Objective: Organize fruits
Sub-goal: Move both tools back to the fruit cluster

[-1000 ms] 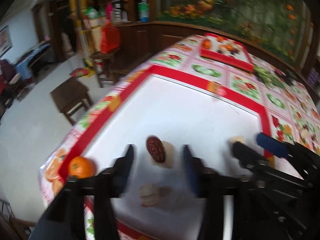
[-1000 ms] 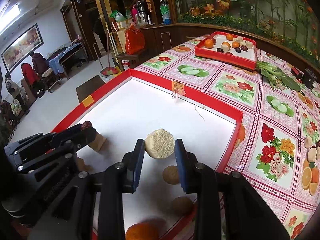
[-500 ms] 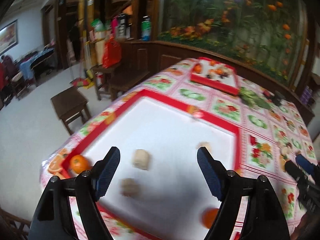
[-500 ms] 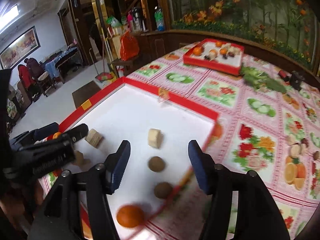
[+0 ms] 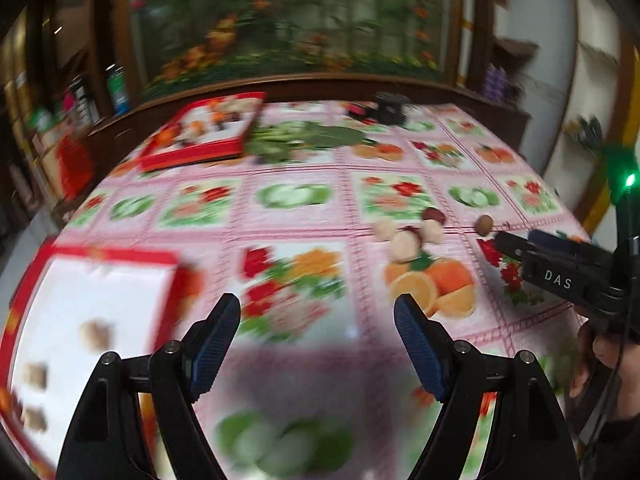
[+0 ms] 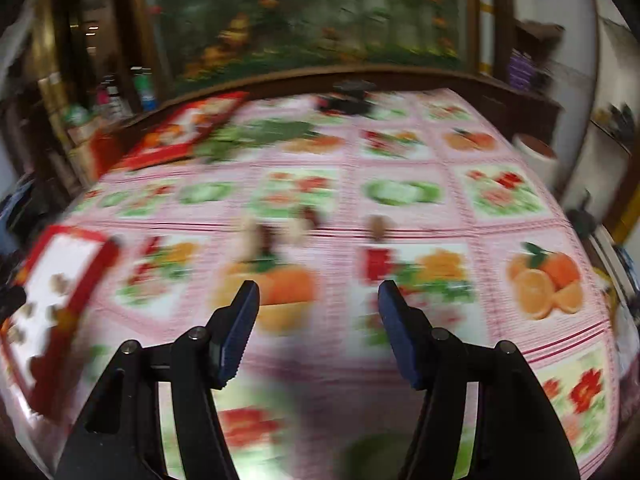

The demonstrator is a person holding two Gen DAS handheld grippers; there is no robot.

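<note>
Hovering over the patterned tablecloth (image 5: 296, 216), the left gripper (image 5: 316, 320) has its jaws spread wide with nothing between them; the right gripper (image 6: 318, 308) is likewise released and empty, its jaws having just been opening. At the near left lies the red-rimmed white tray (image 5: 108, 256), with a few pale, blurred pieces (image 5: 94, 334) resting on its white floor, so some sorting looks done there. Further out, right of centre in the left wrist view, a small cluster of loose fruits (image 5: 408, 236) sits on the cloth among the printed oranges, pale rounds with a dark red one, and a single brown round fruit (image 5: 484, 224) lies just beside them to the right, near the tip of the right gripper seen from the side. These appear to be what is left to gather, and I judge both grippers are on their way to them. At the far left stands a second red tray (image 5: 192, 156) holding mixed fruit, too blurred to tell apart, with leafy greens (image 5: 304, 140) just to its right.
</note>
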